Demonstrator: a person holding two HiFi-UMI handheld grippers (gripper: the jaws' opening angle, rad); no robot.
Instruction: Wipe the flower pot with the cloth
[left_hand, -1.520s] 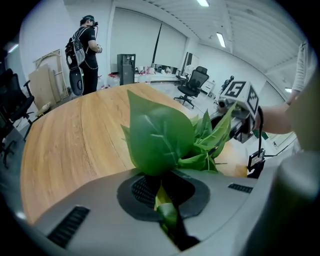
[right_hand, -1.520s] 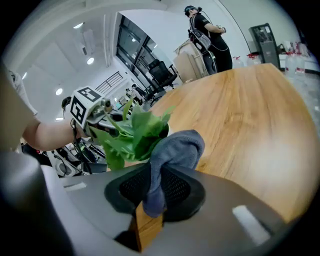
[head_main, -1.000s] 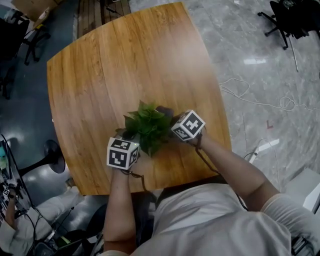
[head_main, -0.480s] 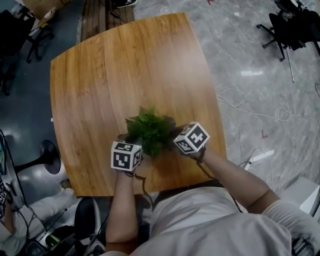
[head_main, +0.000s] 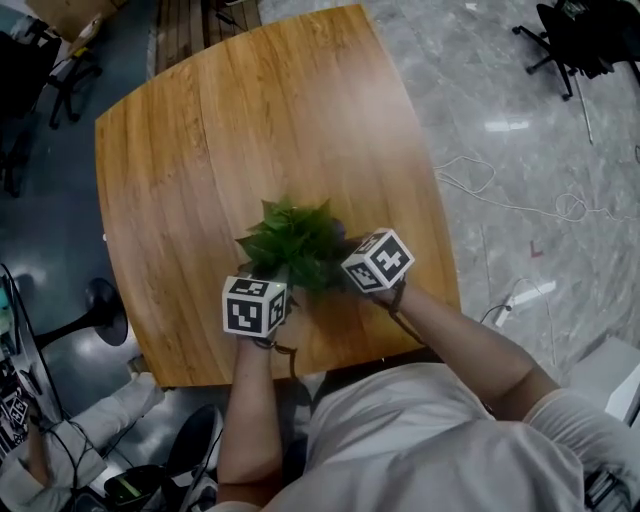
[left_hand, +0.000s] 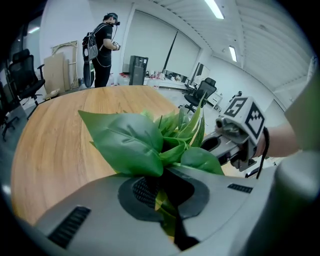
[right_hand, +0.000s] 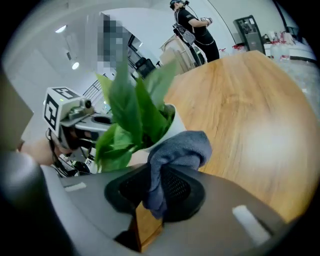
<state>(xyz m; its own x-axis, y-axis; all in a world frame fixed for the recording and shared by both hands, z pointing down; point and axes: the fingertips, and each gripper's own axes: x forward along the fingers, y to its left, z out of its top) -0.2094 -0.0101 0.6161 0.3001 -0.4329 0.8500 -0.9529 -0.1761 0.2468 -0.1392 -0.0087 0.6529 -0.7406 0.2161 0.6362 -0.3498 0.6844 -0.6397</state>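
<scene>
flower pot (right_hand: 173, 125), white, sits on the wooden table (head_main: 250, 120) close to one edge, between the two grippers. green plant (head_main: 295, 245) hides it from above. grey-blue cloth (right_hand: 181, 149) lies against the pot's side. right gripper (right_hand: 152, 192) jaws are clamped on that cloth, with the wad sticking out in front. left gripper (left_hand: 167, 197) is on the opposite side, jaws nearly together with a leaf of the plant pinched between them. bystander in black (left_hand: 102, 47) stands beyond the table's far end.
</scene>
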